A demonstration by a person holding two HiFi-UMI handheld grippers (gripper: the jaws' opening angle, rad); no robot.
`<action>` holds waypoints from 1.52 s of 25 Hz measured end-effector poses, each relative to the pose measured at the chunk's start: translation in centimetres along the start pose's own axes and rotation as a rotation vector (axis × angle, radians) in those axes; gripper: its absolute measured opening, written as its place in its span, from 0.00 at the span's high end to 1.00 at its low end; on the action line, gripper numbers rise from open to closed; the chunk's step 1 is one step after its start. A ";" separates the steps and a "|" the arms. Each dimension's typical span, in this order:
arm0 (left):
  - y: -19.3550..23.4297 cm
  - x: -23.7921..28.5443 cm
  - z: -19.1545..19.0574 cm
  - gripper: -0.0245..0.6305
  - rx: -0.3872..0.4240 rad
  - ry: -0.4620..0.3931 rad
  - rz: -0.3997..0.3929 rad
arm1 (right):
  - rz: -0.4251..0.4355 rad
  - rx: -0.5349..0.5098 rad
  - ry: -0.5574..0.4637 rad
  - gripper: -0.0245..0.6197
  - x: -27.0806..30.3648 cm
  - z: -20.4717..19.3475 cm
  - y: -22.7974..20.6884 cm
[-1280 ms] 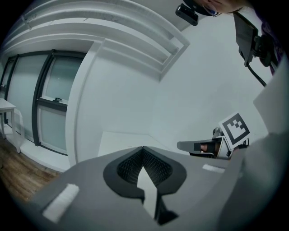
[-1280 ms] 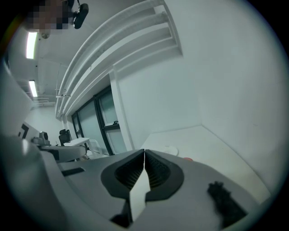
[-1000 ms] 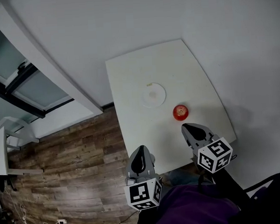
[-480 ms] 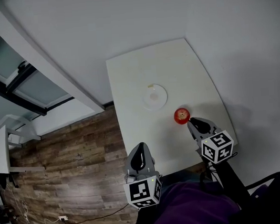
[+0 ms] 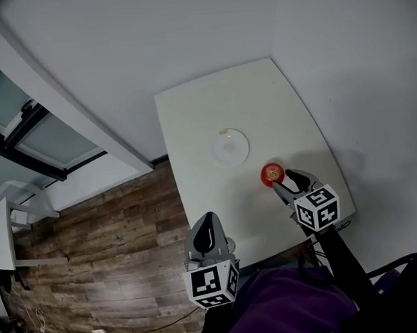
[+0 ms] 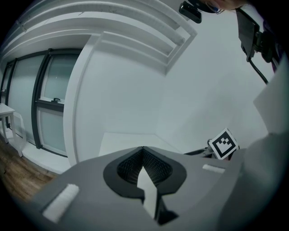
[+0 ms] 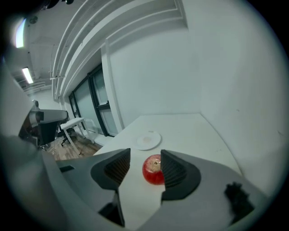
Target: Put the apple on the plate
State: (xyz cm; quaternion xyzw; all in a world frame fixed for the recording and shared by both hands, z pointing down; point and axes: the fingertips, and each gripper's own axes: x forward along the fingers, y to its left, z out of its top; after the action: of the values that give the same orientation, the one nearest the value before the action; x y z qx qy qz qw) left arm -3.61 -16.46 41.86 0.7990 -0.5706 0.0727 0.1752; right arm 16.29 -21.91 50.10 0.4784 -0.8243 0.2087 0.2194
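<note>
A red apple (image 5: 271, 173) (image 7: 153, 170) rests on the white table (image 5: 190, 113), near its right edge. A small white plate (image 5: 229, 148) (image 7: 148, 140) lies empty a little farther in, to the apple's left. My right gripper (image 5: 286, 182) (image 7: 143, 159) is low over the table just behind the apple. Its jaws are opening, and the apple sits at their tips, partly behind the right one, with no pad pressing on it. My left gripper (image 5: 209, 219) (image 6: 143, 155) hangs shut and empty off the table's near edge.
The table stands in a corner of white walls (image 5: 343, 60). Wood floor (image 5: 95, 277) lies to the left, with dark-framed windows (image 5: 42, 131) beyond it. The right gripper's marker cube (image 6: 223, 143) shows in the left gripper view.
The right gripper has moved forward and down to the apple, and its jaws have gone from shut to apart. The left gripper has drifted only slightly.
</note>
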 end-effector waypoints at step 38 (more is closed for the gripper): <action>4.0 2.8 -0.1 0.95 -0.010 0.033 0.020 | -0.019 -0.154 0.287 0.44 7.6 -5.3 -2.5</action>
State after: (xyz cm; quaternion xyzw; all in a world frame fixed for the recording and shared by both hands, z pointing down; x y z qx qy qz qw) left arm -6.40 -20.03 43.64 0.7910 -0.5761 0.0848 0.1878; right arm 16.00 -25.40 59.00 0.4333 -0.7934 0.2092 0.3728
